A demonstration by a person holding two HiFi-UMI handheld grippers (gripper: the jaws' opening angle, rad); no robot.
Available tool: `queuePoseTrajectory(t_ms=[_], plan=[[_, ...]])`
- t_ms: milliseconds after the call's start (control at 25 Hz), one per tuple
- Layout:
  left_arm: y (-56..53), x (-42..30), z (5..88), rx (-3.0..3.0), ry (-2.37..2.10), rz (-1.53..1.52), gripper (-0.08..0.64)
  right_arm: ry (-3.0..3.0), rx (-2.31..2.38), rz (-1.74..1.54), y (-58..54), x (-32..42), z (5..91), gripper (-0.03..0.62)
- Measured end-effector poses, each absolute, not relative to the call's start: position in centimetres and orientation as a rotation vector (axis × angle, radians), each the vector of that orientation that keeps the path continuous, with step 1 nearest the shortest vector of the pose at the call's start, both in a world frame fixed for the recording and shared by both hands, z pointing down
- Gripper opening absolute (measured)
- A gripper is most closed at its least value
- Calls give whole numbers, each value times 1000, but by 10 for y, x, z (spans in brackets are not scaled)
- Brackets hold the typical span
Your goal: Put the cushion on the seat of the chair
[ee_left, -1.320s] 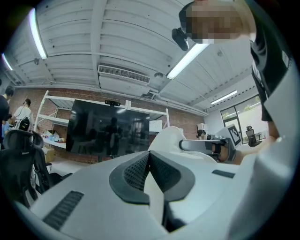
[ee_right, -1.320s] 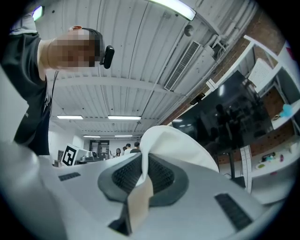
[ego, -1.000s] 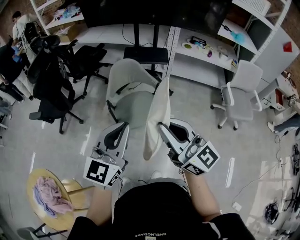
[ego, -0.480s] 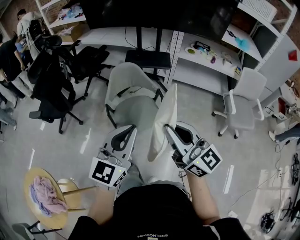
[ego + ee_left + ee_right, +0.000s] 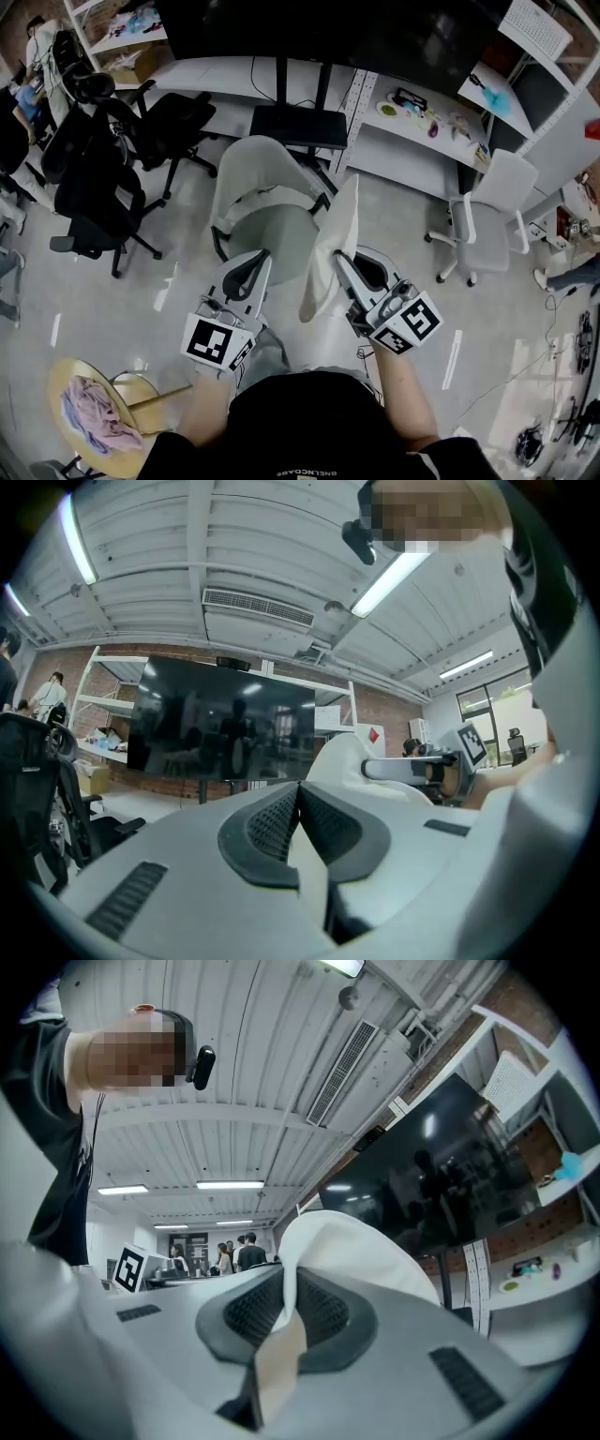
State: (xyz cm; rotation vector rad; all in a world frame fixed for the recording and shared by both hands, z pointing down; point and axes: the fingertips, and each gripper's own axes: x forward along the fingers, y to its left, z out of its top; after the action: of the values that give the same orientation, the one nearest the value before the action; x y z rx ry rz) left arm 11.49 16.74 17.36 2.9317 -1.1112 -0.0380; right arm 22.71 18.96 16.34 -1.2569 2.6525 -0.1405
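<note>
Fingers [image 5: 246,1314] of the right gripper [image 5: 341,261] clamp an edge of the pale cushion [image 5: 332,234], which stands on edge in the air in front of the grey chair [image 5: 267,225], not on its seat. To its left, the left gripper [image 5: 249,269] has its jaws pressed together with nothing between them. Black office chairs [image 5: 98,178] stand at the far left, and a round stool [image 5: 66,380] bearing a pink cloth [image 5: 94,412] is at the lower left.

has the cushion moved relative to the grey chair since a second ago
Yes. The cushion has come forward, closer to the grey chair, held edge-up by the right gripper.
</note>
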Motion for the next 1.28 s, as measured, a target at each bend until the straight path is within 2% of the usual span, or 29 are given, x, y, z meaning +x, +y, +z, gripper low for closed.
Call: queuePoseTrajectory(t_ms=[680, 1280], plan=[[-23, 36, 188, 2917, -1033, 19, 11, 2597, -1409, -205, 3, 167, 179, 44], [-80, -12, 203, 2862, -1136, 50, 11, 2675, -1333, -254, -66, 124, 192, 44]])
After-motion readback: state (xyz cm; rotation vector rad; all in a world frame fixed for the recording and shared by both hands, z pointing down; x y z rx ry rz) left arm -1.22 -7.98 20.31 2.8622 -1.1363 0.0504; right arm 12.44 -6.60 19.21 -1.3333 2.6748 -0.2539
